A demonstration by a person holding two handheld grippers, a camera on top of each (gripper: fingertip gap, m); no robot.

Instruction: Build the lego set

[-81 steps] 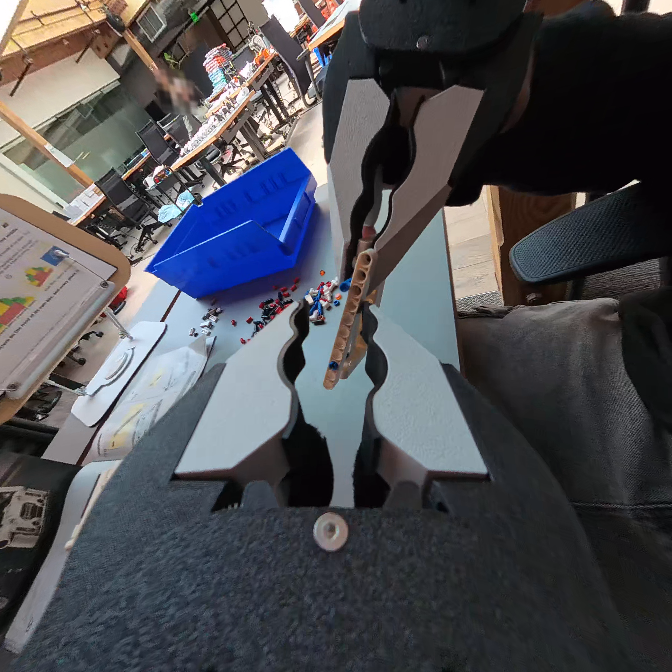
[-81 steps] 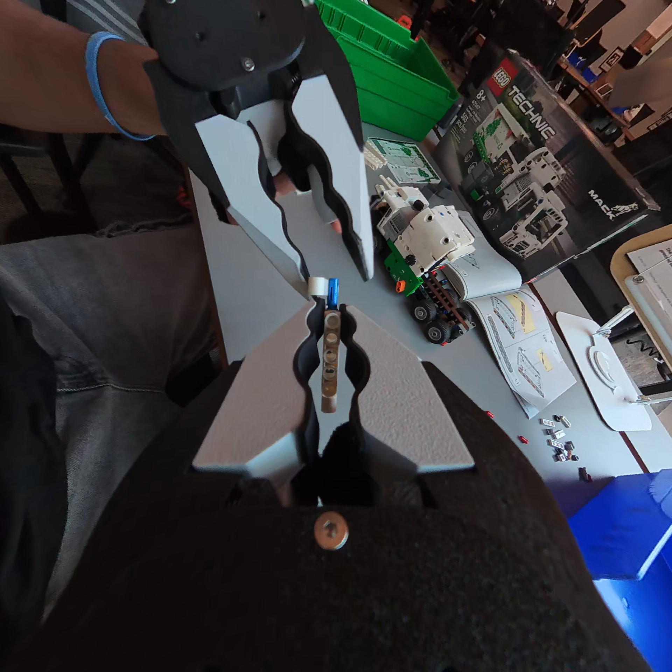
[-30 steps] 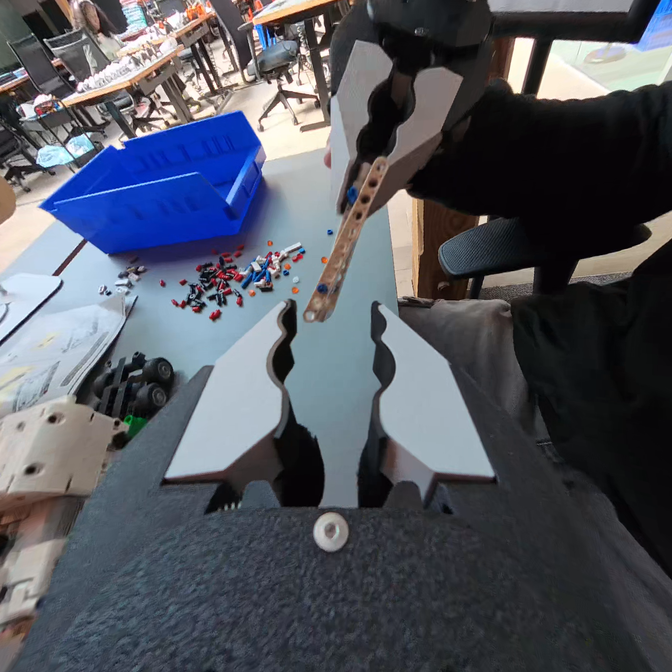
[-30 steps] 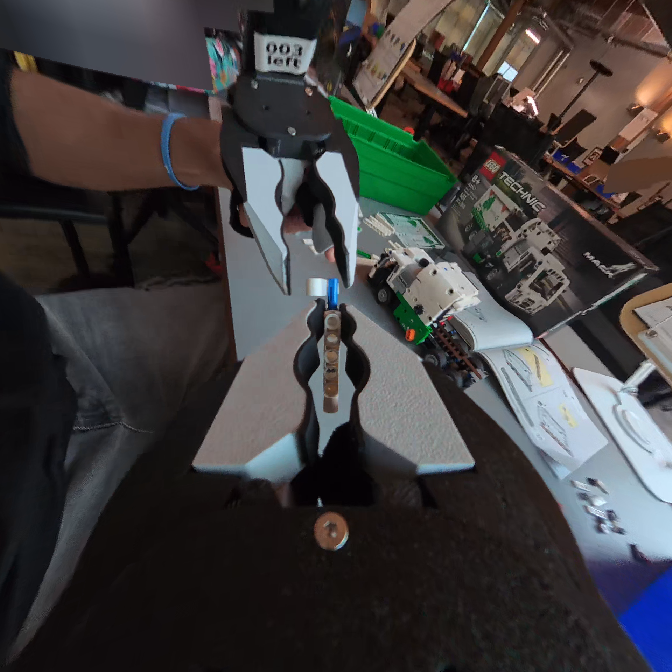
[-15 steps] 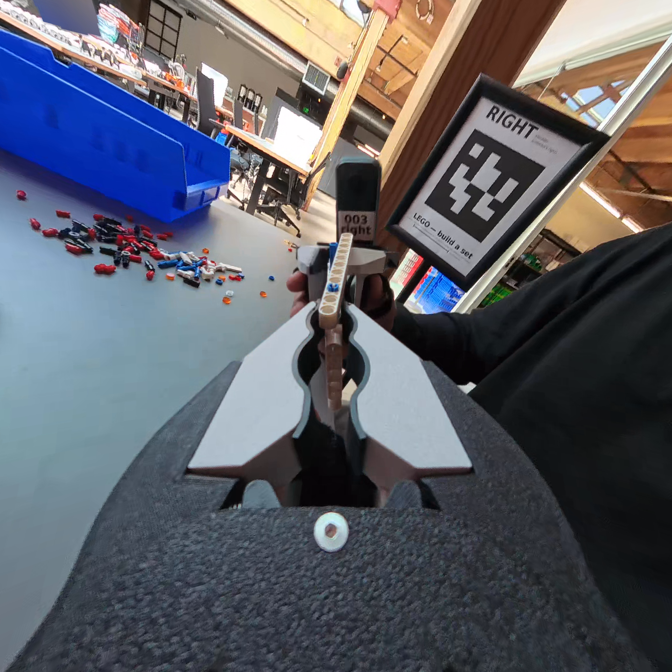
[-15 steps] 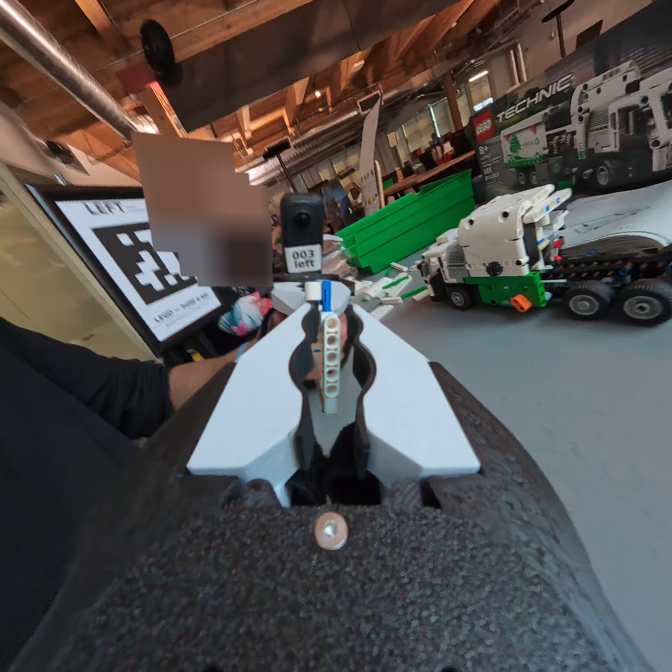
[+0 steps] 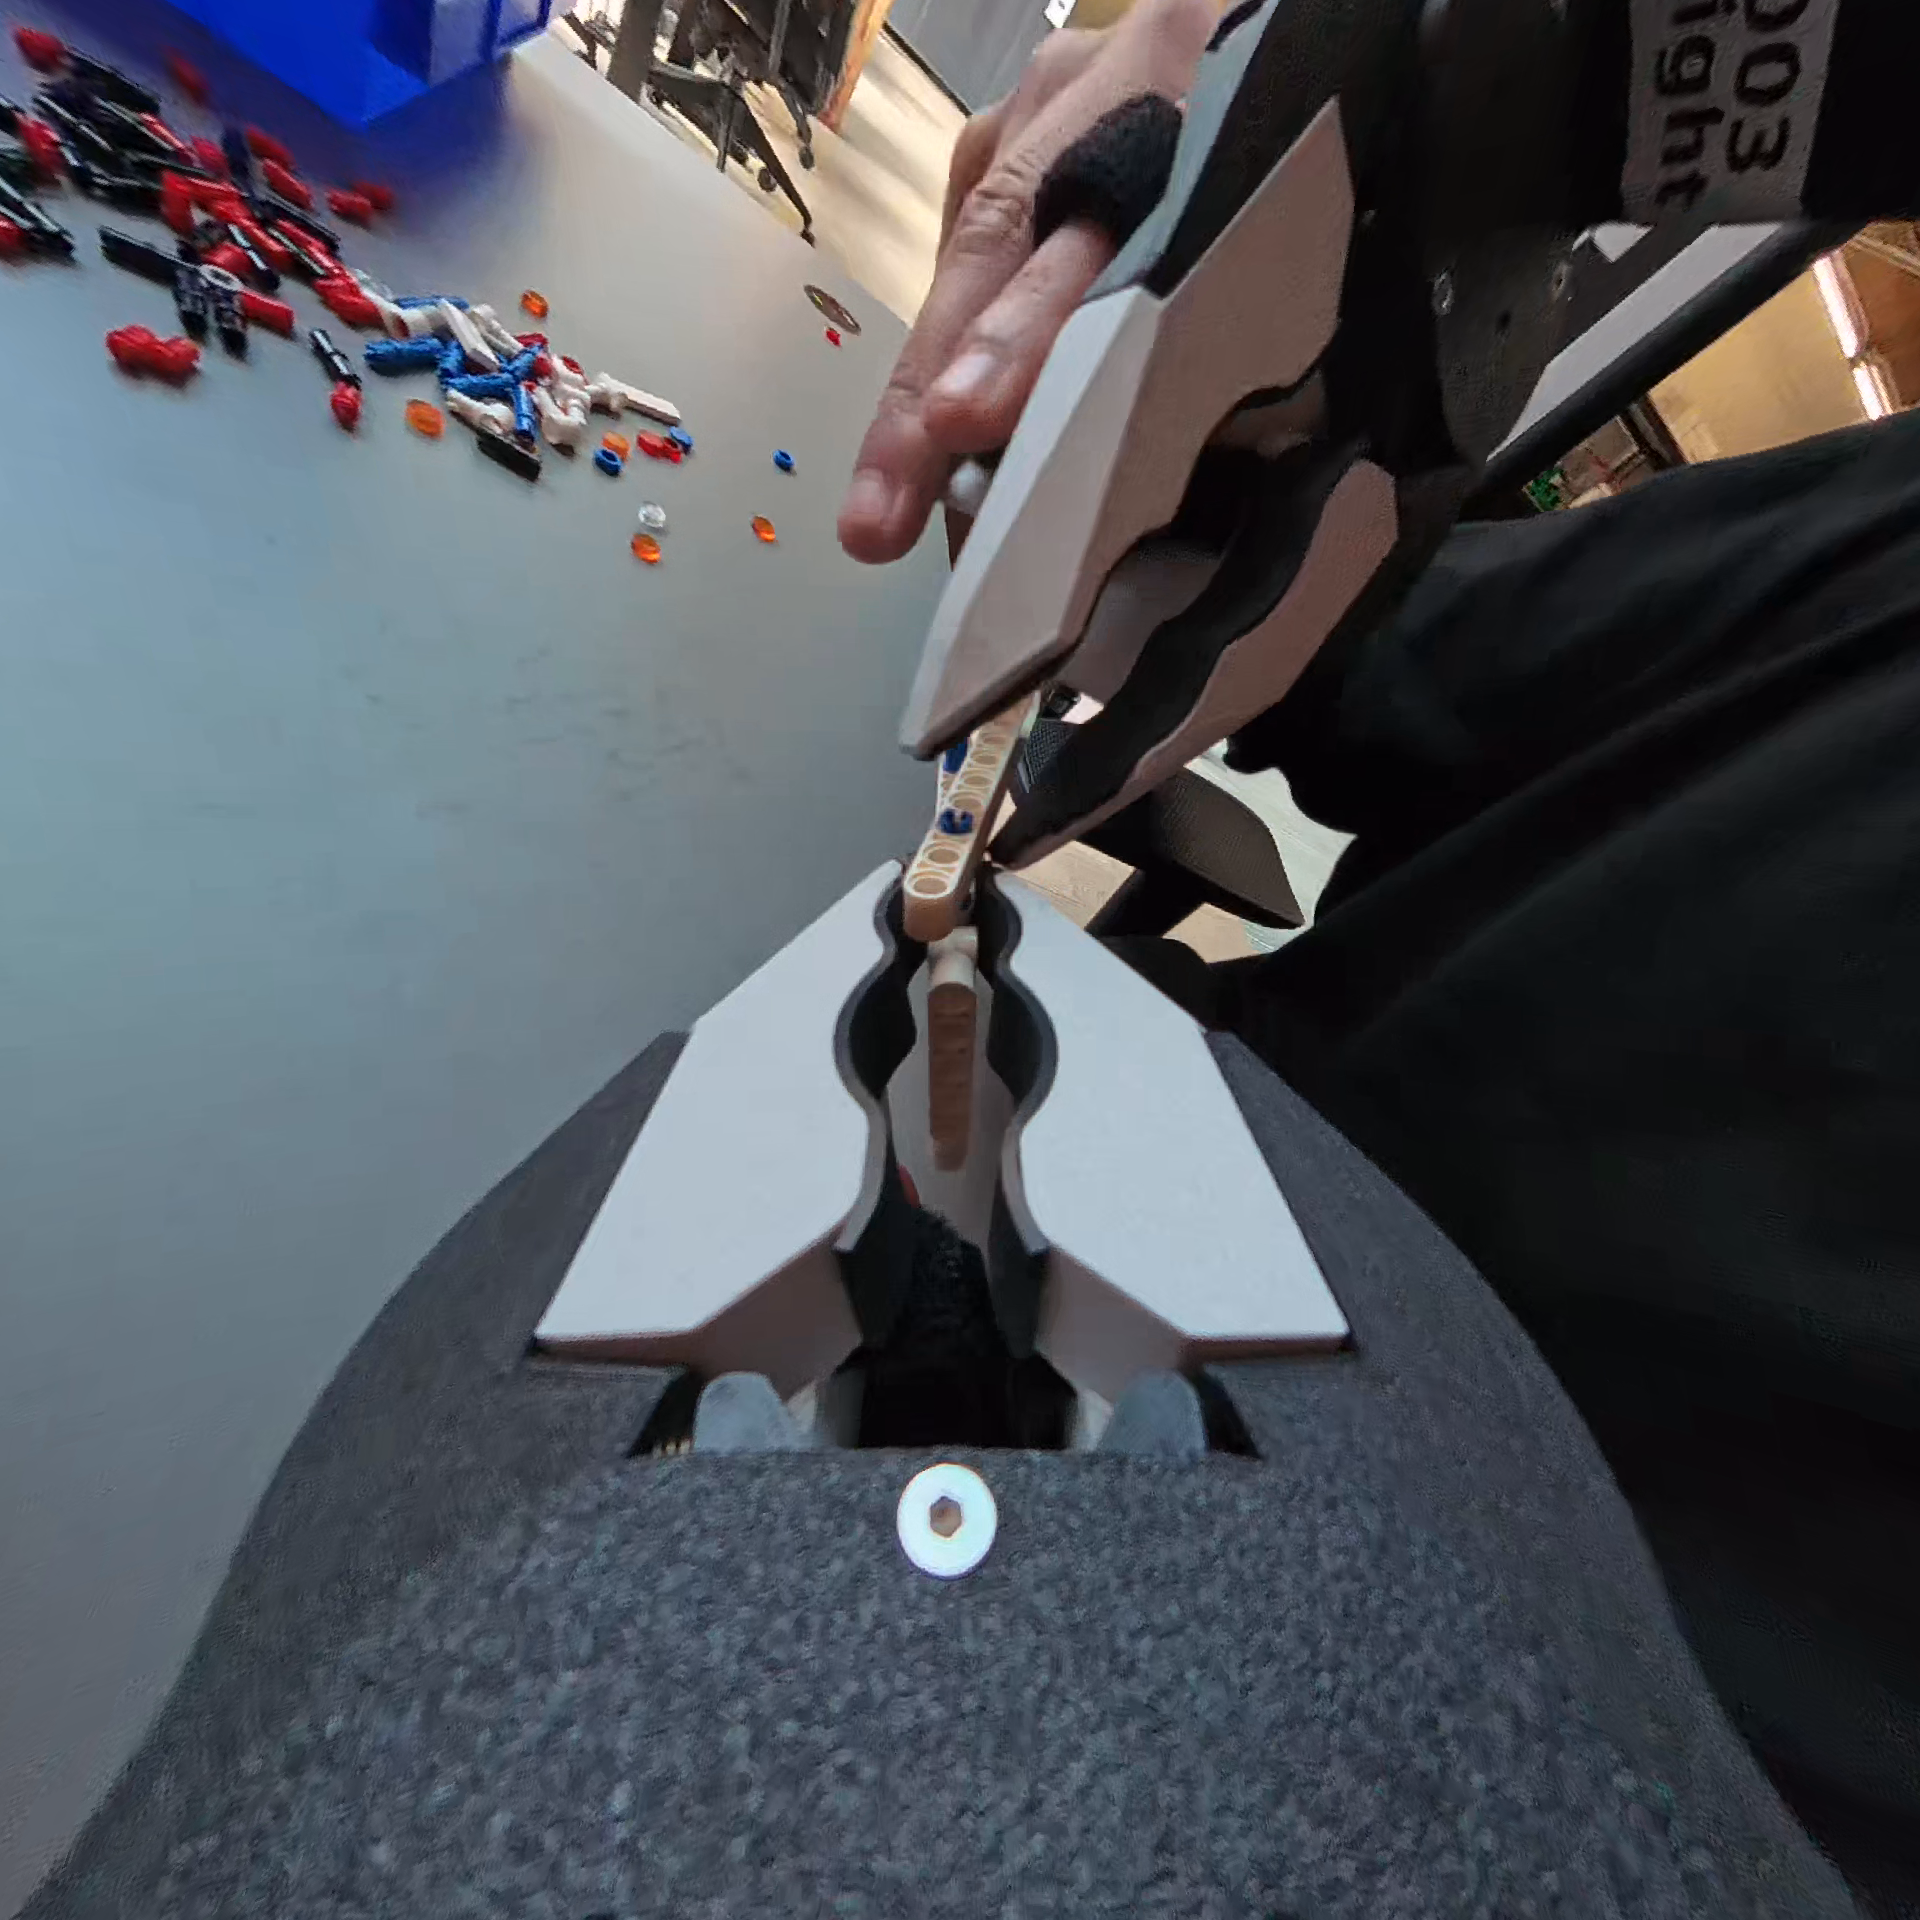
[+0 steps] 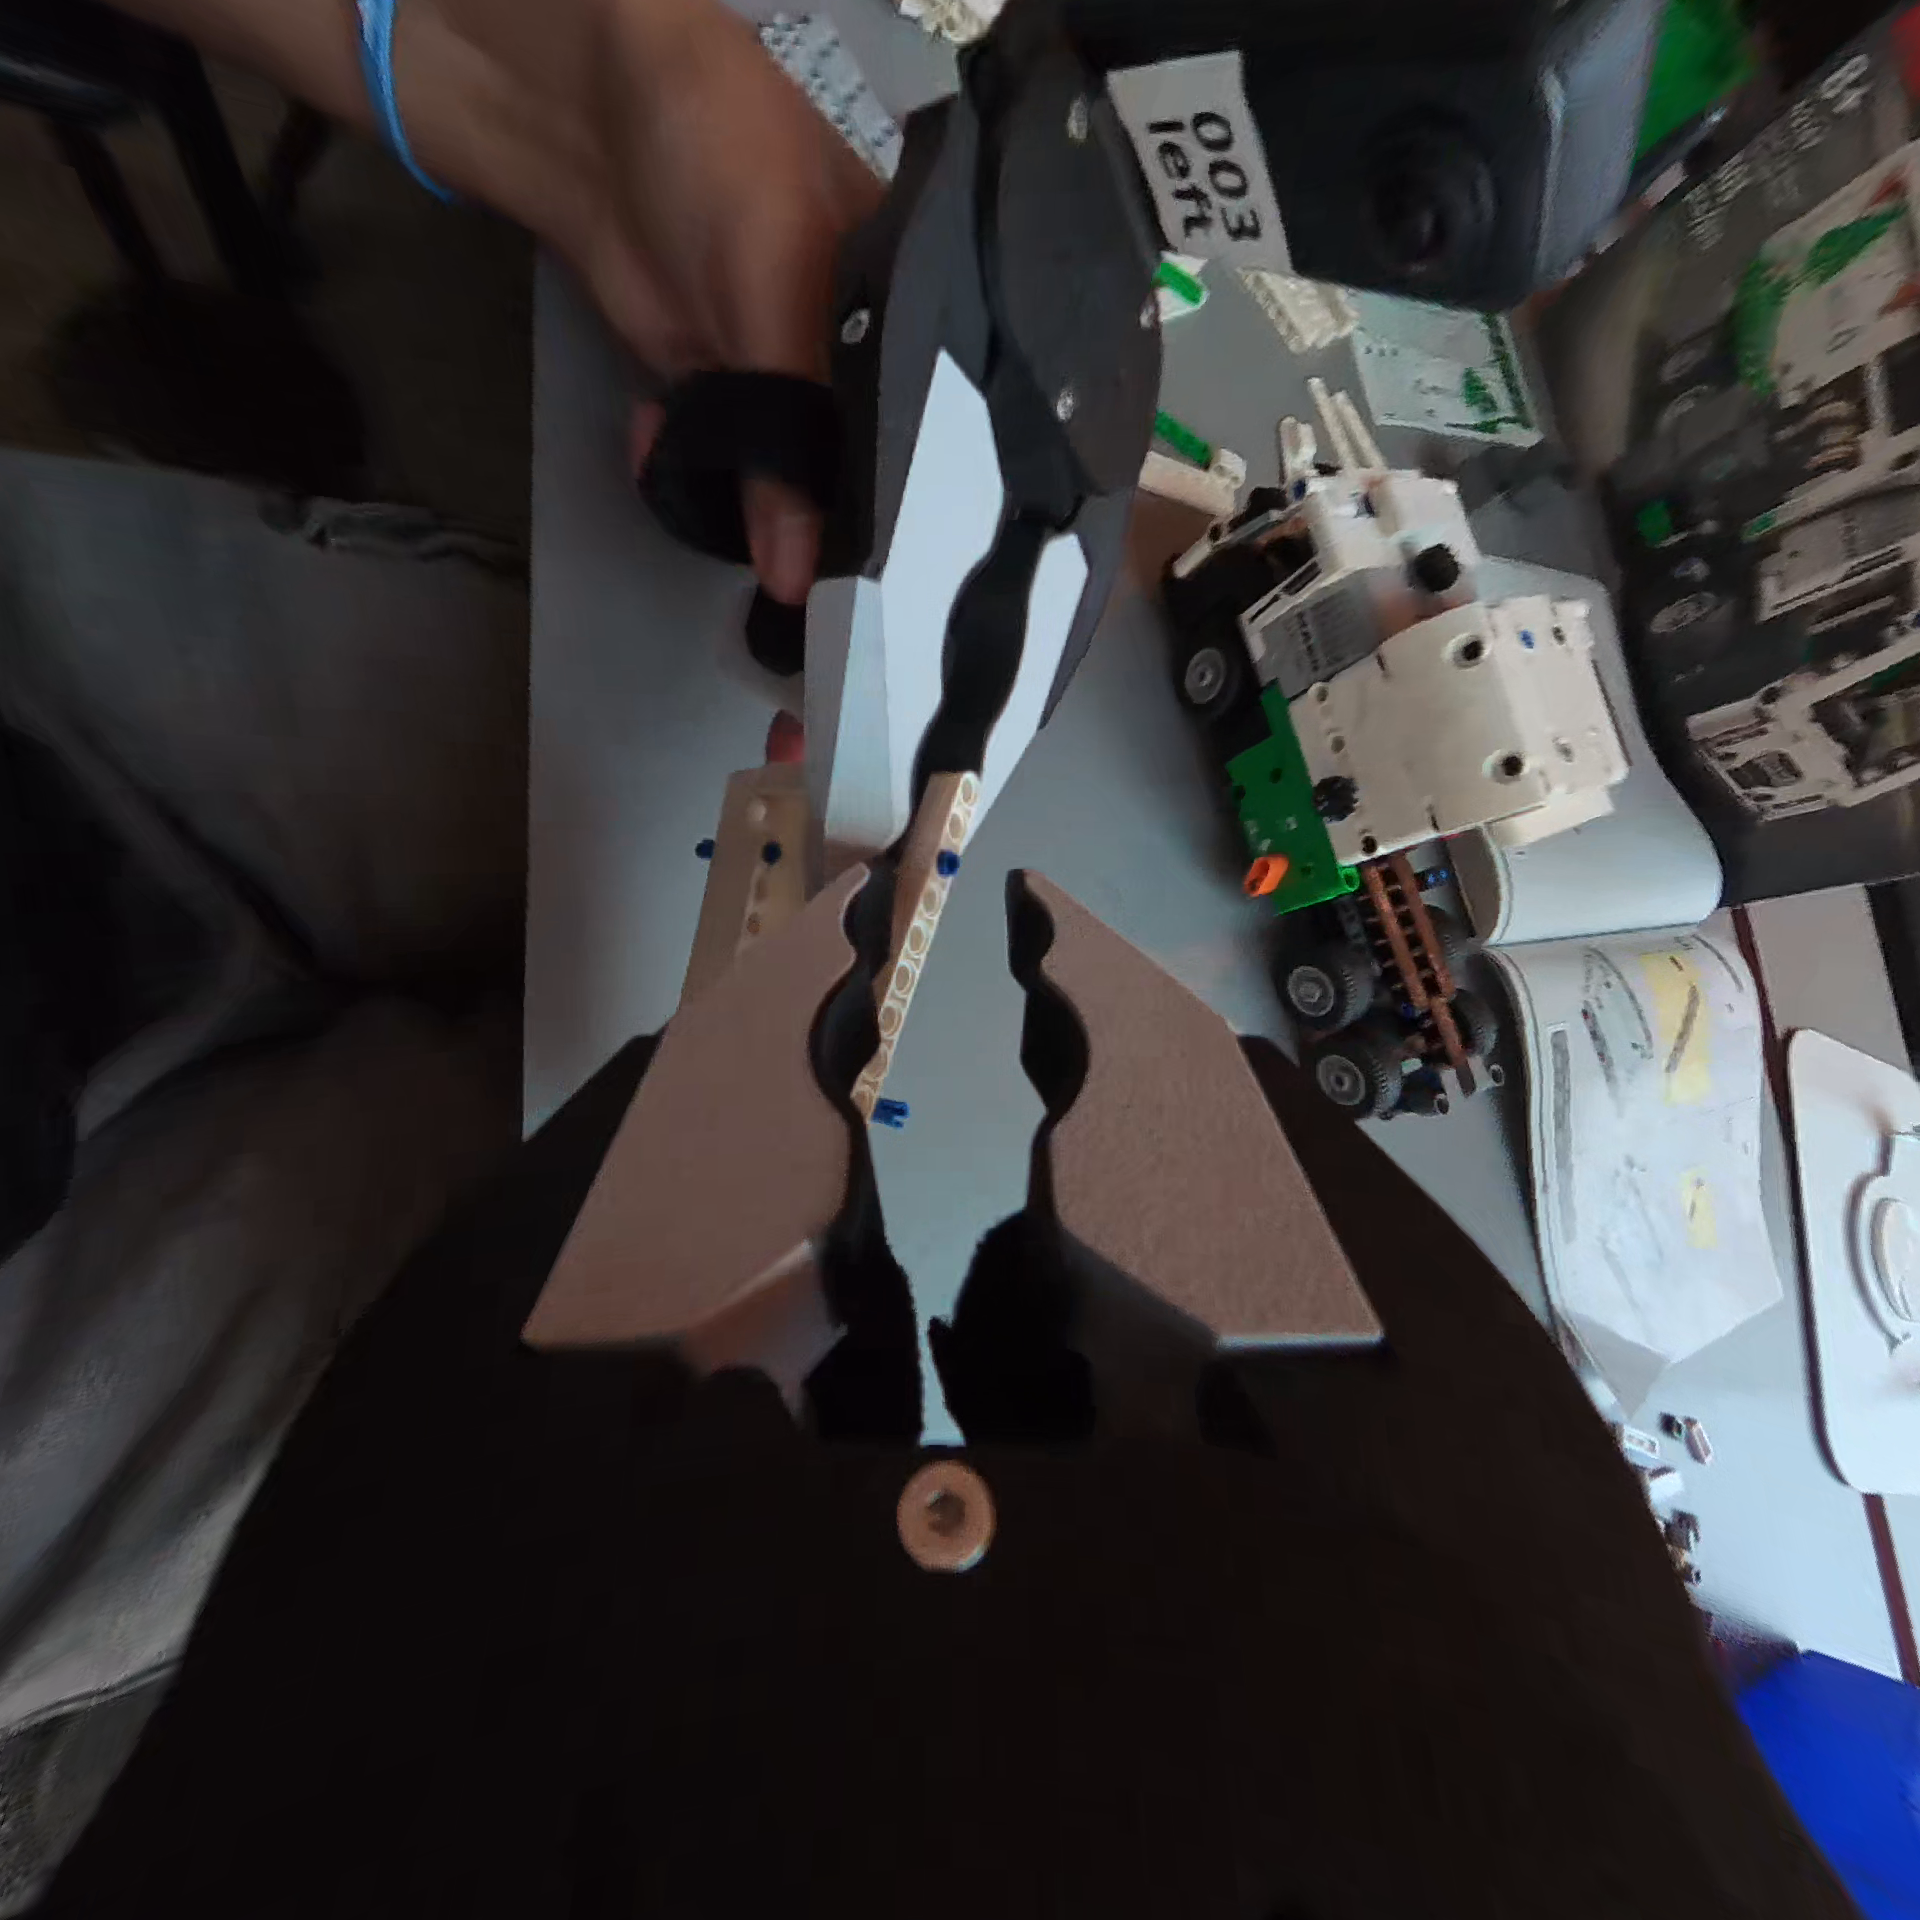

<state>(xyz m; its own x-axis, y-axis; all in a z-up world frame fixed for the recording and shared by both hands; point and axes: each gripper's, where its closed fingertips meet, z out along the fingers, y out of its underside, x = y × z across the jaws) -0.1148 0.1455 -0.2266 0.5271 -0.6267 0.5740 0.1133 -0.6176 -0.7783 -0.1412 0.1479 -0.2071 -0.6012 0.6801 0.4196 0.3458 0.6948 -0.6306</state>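
Observation:
A long tan Lego beam (image 7: pixel 951 1060) with blue pins lies lengthwise between the closed fingers of my left gripper (image 7: pixel 940 896), which holds it over the grey table (image 7: pixel 416 727). The beam's far end sticks out past the tips into my right gripper (image 7: pixel 966 800), which hangs above it. In the right wrist view my right gripper (image 8: pixel 940 883) is open, and the beam (image 8: pixel 914 966) runs loosely along its left finger. My left gripper (image 8: pixel 940 800) clamps the beam's far end there. A second tan piece (image 8: pixel 764 862) with blue pins shows beside it.
Loose red, blue, black and white pieces (image 7: pixel 312 301) lie scattered by a blue bin (image 7: pixel 364 52). A part-built white and green truck (image 8: pixel 1434 707) stands on the table next to the open instruction booklet (image 8: pixel 1642 1122) and the set's box (image 8: pixel 1766 416). My left and right fingertips are right by each other.
My right gripper, shut on the beam before, has opened. My left gripper has closed on the beam and now holds it alone. Both views have tipped down towards the table.

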